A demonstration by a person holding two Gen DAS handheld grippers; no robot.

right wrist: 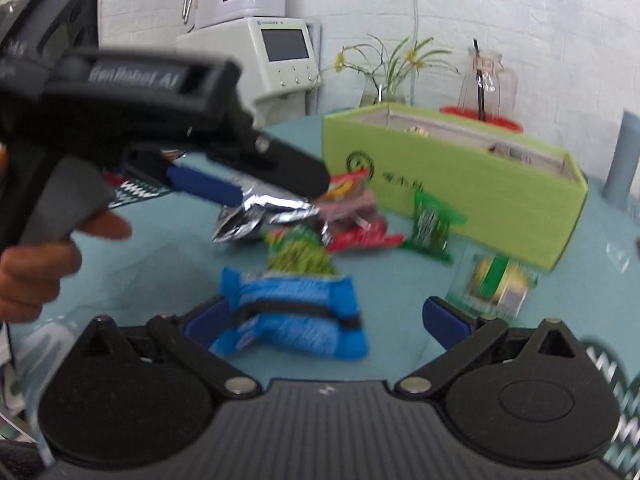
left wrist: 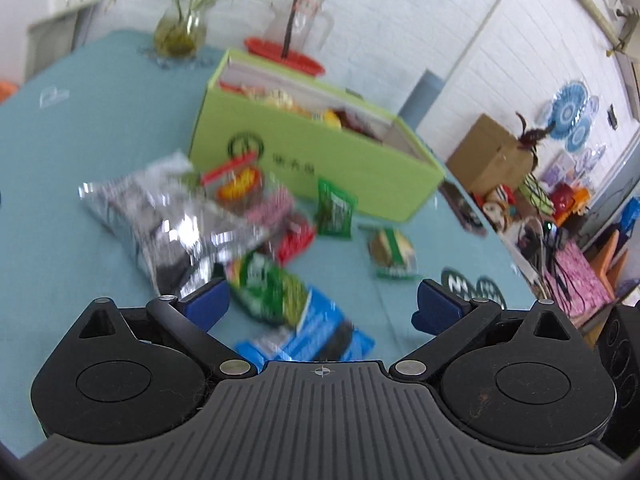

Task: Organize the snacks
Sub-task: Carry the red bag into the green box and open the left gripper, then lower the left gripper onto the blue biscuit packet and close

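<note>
A lime green open box [left wrist: 320, 156] with snacks inside stands on the teal table; it also shows in the right wrist view [right wrist: 460, 184]. In front of it lie loose snack packets: a silver bag [left wrist: 168, 216], a red packet [left wrist: 296, 236], a small dark green packet [left wrist: 336, 208], a green-yellow bag [left wrist: 268, 288], a blue packet [left wrist: 308, 336] and a sandwich-picture packet [left wrist: 394, 252]. My left gripper [left wrist: 322, 306] is open, above the green-yellow and blue packets, empty. My right gripper [right wrist: 324, 320] is open around the blue packet [right wrist: 292, 316]. The left gripper [right wrist: 224, 184] shows there hovering over the silver bag [right wrist: 260, 212].
A glass vase with a plant [left wrist: 180, 28] and a glass pitcher on a red tray [left wrist: 296, 36] stand behind the box. Dark green patterned coasters [left wrist: 476, 286] lie at the right. Beyond the table edge are a cardboard box [left wrist: 492, 156] and clutter. A white appliance [right wrist: 280, 60] stands behind.
</note>
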